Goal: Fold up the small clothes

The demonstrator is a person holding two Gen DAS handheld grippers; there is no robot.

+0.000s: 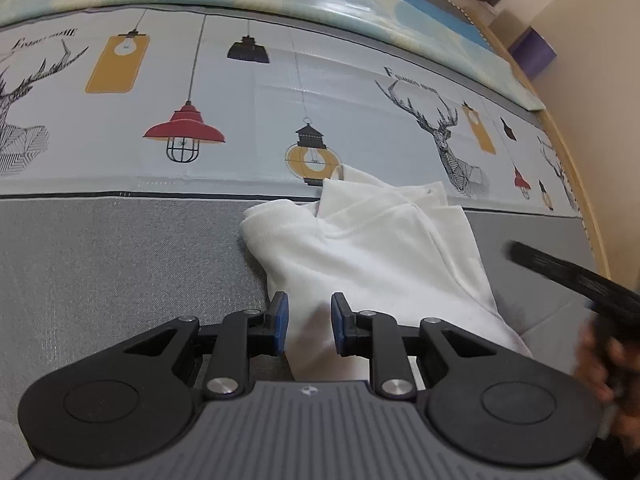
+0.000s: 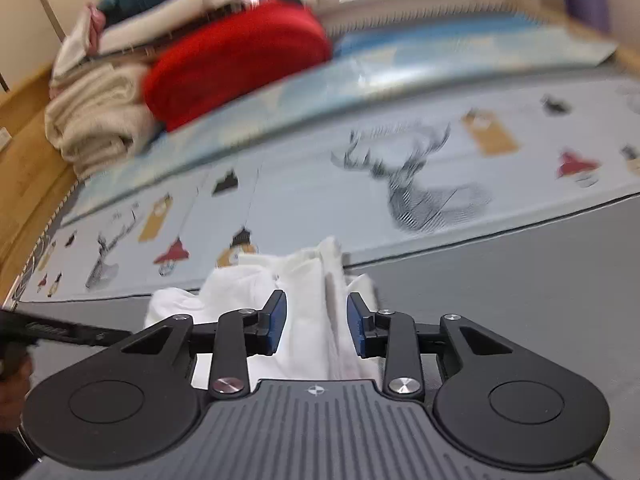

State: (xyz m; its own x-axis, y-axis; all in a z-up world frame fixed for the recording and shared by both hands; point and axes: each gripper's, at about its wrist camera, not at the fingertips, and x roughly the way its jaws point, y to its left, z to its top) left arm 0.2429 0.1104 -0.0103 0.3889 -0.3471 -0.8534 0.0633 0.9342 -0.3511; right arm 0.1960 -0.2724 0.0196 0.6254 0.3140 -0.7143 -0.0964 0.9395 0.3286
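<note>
One bed [image 1: 120, 248], grey, carried one printed mat [image 1: 248, 120] with deer and lamps. One pile of folded blankets [image 2: 168, 64], red and cream, stood at its far end. One white garment [image 1: 372, 248], partly folded, lay where grey met mat. Two grippers: left gripper [image 1: 309, 325] and right gripper [image 2: 316, 328], both released, jaws apart above the garment, gripping nothing.
</note>
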